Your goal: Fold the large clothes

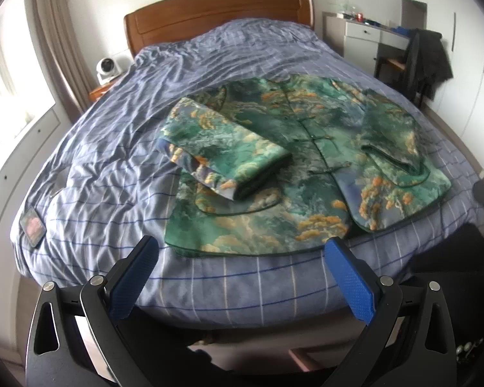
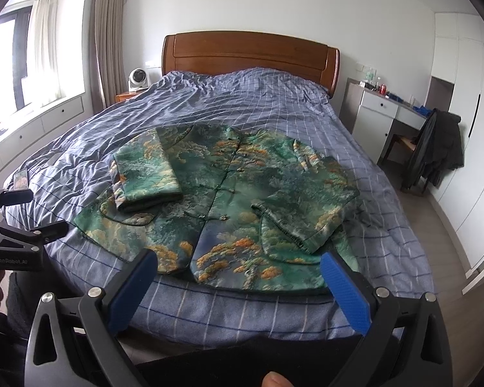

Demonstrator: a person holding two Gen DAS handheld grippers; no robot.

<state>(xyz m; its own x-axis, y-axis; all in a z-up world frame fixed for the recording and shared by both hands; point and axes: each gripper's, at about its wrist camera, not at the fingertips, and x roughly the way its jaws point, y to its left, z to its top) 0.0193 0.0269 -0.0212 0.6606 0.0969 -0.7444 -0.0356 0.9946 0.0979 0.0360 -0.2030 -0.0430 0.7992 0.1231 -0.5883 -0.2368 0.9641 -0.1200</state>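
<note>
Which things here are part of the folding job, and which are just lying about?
Job: jacket, bed, left gripper, right gripper.
Lying about: phone, fan, chair with dark coat, desk, red can.
</note>
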